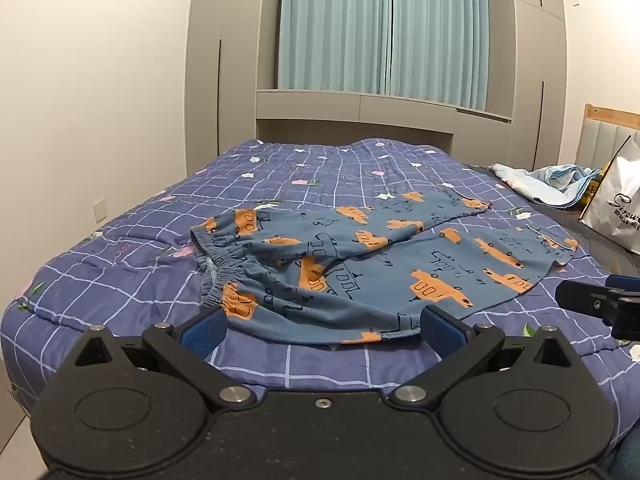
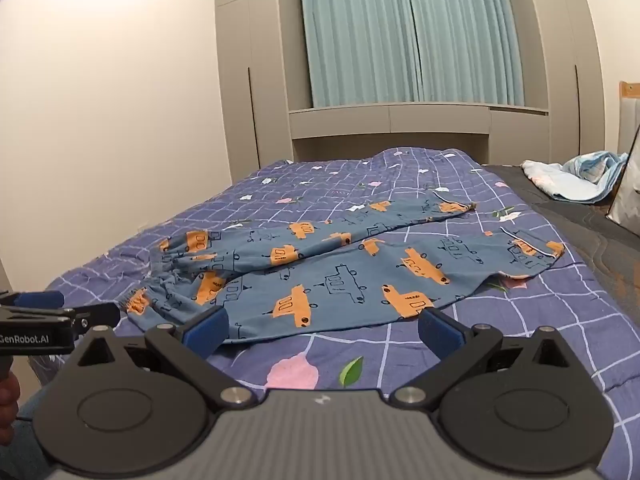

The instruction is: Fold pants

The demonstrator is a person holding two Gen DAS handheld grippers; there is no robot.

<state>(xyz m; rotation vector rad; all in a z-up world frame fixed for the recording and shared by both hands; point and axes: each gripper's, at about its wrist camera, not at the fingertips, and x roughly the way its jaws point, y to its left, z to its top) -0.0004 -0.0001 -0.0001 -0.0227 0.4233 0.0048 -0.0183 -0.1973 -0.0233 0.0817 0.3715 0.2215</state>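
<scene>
Blue-grey pants printed with orange cars lie spread on the bed, elastic waistband at the left, both legs running to the right. In the right wrist view the same pants fill the middle, the nearer leg ending at a cuff. My left gripper hovers open just short of the pants' near edge, nothing between its blue pads. Just as open, my right gripper hangs over the near edge of the front leg. Each gripper shows at the side of the other's view.
A purple checked quilt covers the bed. A crumpled light-blue cloth and a white shopping bag sit at the far right near the headboard. Grey wardrobes and teal curtains stand behind the bed. A white wall runs along the left.
</scene>
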